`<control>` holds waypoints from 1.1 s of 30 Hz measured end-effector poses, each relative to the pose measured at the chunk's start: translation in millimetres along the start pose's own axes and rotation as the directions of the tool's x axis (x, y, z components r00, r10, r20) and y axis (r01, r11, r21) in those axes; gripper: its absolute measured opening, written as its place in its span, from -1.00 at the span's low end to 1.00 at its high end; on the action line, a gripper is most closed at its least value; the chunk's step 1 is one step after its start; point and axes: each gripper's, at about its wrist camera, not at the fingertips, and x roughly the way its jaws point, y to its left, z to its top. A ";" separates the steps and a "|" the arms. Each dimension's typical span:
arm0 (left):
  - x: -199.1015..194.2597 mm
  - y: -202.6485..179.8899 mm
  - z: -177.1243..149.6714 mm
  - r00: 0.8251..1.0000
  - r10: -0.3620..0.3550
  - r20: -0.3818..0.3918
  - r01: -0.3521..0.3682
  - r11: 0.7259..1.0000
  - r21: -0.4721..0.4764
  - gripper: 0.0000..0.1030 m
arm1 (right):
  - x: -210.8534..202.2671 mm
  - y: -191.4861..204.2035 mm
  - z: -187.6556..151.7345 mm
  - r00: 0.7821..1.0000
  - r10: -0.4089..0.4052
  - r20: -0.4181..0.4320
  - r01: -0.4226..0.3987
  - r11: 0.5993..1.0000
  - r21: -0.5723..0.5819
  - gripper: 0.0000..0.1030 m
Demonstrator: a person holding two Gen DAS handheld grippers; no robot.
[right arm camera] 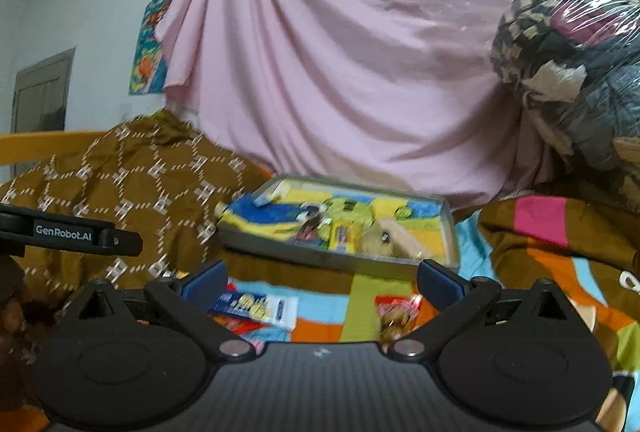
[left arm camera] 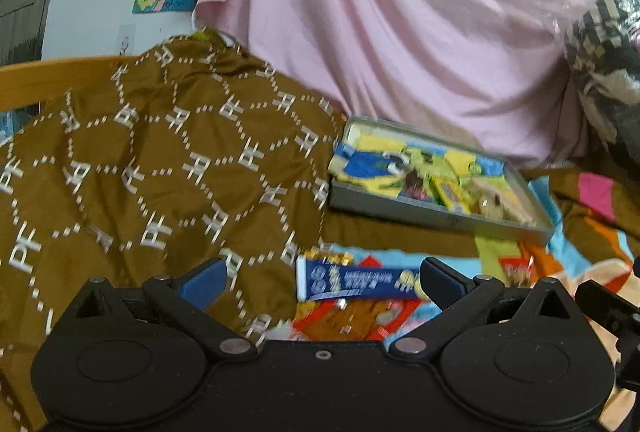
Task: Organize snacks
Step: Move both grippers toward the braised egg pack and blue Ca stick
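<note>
My left gripper [left arm camera: 323,278] and right gripper [right arm camera: 320,278] hover with fingers released, grasping nothing. A blue snack bar [left arm camera: 356,282] lies near; the grey tray [right arm camera: 312,254] of snacks sits farther on the bed.

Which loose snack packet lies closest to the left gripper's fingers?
The blue and white packet, lying flat on the bedspread between the open left gripper's fingers. The red packet sits farther right; the others are already in the tray.

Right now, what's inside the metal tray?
The metal tray holds snack packets in yellow, blue and green, piled together. The pile covers the tray's floor, so anything underneath is hidden.
</note>
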 end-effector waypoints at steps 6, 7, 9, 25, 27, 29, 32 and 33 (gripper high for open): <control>6.2 9.1 -15.9 0.998 0.013 -0.059 -0.012 1.000 0.021 0.98 | 5.6 9.2 -11.3 0.995 0.041 -0.088 -0.041 0.999 0.005 1.00; 7.1 10.0 -17.9 0.998 0.015 -0.069 -0.014 1.000 0.023 0.98 | 8.1 10.4 -12.8 0.994 0.045 -0.103 -0.045 0.999 0.005 1.00; 9.0 11.2 -21.5 0.996 0.018 -0.084 -0.016 1.000 0.027 0.98 | 12.9 11.9 -15.8 0.989 0.058 -0.135 -0.056 0.998 0.014 1.00; 26.9 12.9 -34.6 0.983 0.010 -0.181 0.005 0.997 0.081 0.98 | 41.3 24.1 -36.2 0.952 0.099 -0.290 -0.098 0.995 0.021 1.00; 28.6 12.5 -34.8 0.982 0.011 -0.186 0.005 0.997 0.083 0.98 | 42.9 25.1 -37.1 0.949 0.102 -0.297 -0.102 0.995 0.016 1.00; 30.4 11.8 -35.1 0.981 0.013 -0.194 0.003 0.996 0.085 0.98 | 44.0 25.7 -37.7 0.947 0.105 -0.303 -0.105 0.994 0.016 1.00; 33.3 10.9 -35.3 0.979 0.015 -0.203 0.003 0.996 0.090 0.98 | 45.6 26.6 -38.2 0.945 0.108 -0.309 -0.108 0.994 0.015 0.99; 34.3 10.4 -35.1 0.978 0.016 -0.206 0.003 0.996 0.093 0.98 | 46.7 26.9 -38.2 0.945 0.108 -0.310 -0.109 0.994 0.013 0.99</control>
